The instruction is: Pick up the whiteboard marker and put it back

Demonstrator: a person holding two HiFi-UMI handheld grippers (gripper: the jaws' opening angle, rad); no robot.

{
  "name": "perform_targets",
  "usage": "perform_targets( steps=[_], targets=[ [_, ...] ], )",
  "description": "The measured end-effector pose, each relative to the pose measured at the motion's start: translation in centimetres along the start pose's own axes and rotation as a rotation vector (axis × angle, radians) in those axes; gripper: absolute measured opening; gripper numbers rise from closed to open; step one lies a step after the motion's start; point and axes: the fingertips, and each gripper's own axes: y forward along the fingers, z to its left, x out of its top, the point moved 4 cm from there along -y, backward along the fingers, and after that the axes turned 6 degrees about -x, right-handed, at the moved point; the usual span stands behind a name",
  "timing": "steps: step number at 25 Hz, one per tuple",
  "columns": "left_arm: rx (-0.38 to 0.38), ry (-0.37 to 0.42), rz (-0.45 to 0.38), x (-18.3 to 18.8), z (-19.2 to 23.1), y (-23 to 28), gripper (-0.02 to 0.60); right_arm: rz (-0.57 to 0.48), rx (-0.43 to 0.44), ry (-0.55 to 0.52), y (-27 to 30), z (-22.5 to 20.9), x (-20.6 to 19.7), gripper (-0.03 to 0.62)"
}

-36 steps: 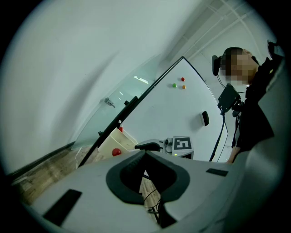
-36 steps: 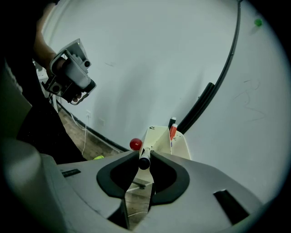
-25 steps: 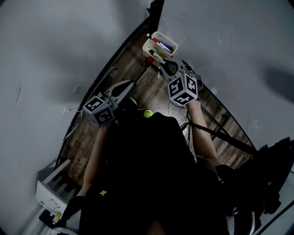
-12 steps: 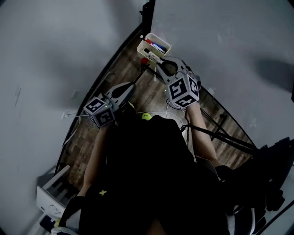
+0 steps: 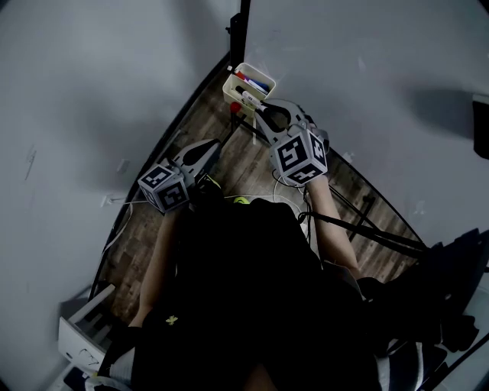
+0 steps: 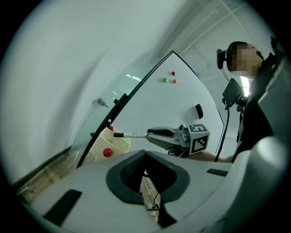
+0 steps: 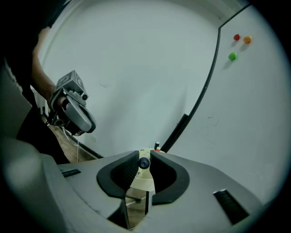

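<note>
My right gripper [image 5: 261, 108] is shut on the whiteboard marker [image 5: 246, 97], a white pen with a black cap that sticks out past the jaws. The capped tip hangs at the rim of the cream pen holder [image 5: 231, 85] fixed to the whiteboard's lower corner, with several markers in it. In the left gripper view the marker [image 6: 132, 134] lies level over the holder [image 6: 111, 144]. In the right gripper view I see the marker [image 7: 144, 163] end-on between the pads. My left gripper [image 5: 216, 147] hangs lower left, shut and empty.
A black stand pole [image 5: 242, 23] runs along the whiteboard edge by the holder. A red magnet [image 6: 107, 153] sits on the holder's side and three coloured magnets [image 7: 236, 38] on the board. Cables [image 5: 286, 191] and stand legs [image 5: 367, 229] cross the wooden floor [image 5: 153, 221].
My right gripper has risen with the marker, keeping its tip close to the holder. The left gripper has stayed about where it was.
</note>
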Motion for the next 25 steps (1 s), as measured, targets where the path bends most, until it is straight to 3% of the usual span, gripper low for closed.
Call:
perform_targets(
  steps=[16,25],
  targets=[
    [0.018,0.057,-0.02,-0.4,-0.8,0.4,0.014,-0.033,-0.021,-0.027,-2.1,-0.1,1.4,0.084],
    [0.01,0.032,-0.043,-0.4,-0.7,1.0,0.014,-0.035,-0.035,-0.027,-2.6,-0.8,1.4,0.086]
  ],
)
